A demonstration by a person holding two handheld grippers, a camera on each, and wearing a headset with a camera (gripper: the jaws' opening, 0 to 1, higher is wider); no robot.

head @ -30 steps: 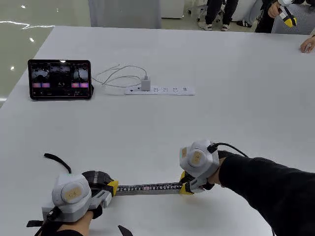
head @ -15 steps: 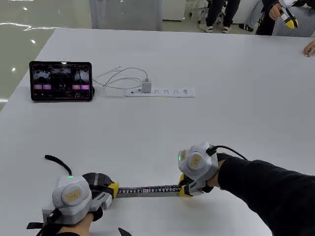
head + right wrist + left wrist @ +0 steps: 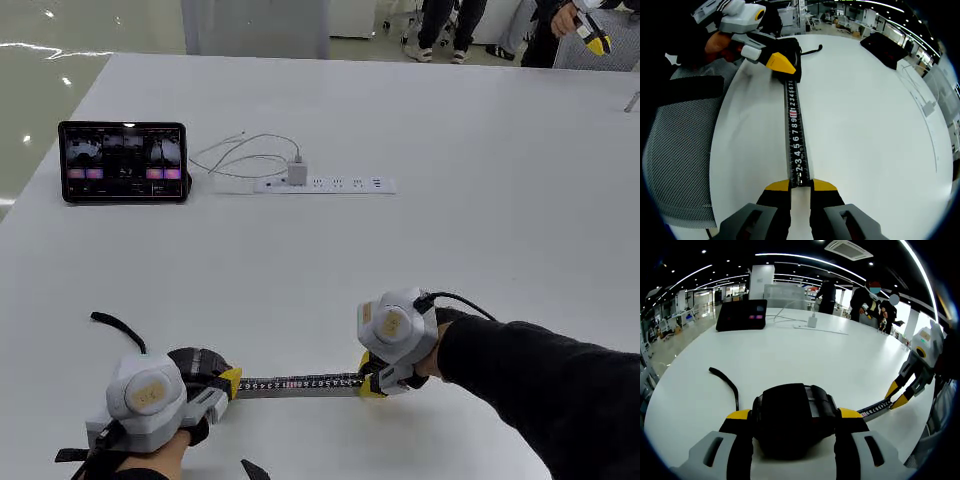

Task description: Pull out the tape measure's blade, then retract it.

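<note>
Pale grey left gripper and right gripper, yellow-tipped; black sleeve, cable

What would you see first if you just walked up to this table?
The tape measure's blade lies stretched flat near the front edge of the white table, between two grippers. The left gripper clamps the black case, and the right gripper pinches the blade's tip. Far off on the left, a tablet glows.

Blade numerals, near end: black 2 to 9, starting at the right gripper jaws
Red mark: just past the 9, too blurred to read
Numerals, far end: 1 to 8, running toward the tape measure case clamped in the left gripper
</note>
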